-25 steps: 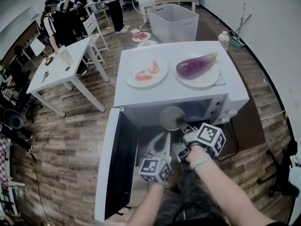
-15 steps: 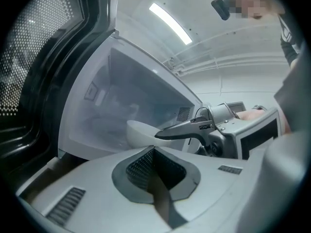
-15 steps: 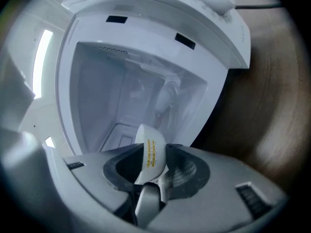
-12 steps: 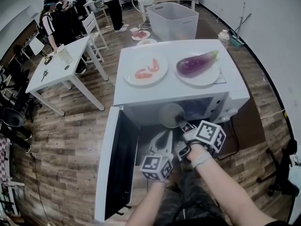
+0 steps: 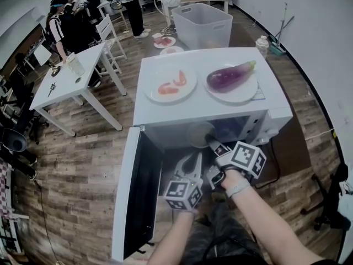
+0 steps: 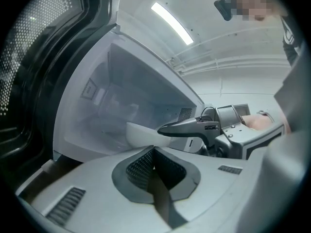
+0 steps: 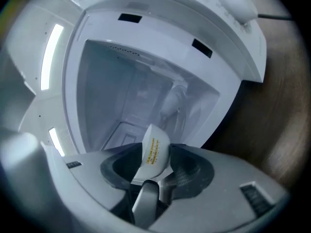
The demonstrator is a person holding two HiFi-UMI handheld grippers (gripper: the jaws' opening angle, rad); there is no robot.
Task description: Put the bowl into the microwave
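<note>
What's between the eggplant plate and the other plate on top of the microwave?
Nothing. In the head view only a bare strip of the white microwave top separates the eggplant plate from the plate of pink food.

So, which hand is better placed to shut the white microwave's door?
Probably left: the left gripper is empty, shut, nearer the dark-lined door; the right gripper, jaws just opening, straddles the pale round bowl.
</note>
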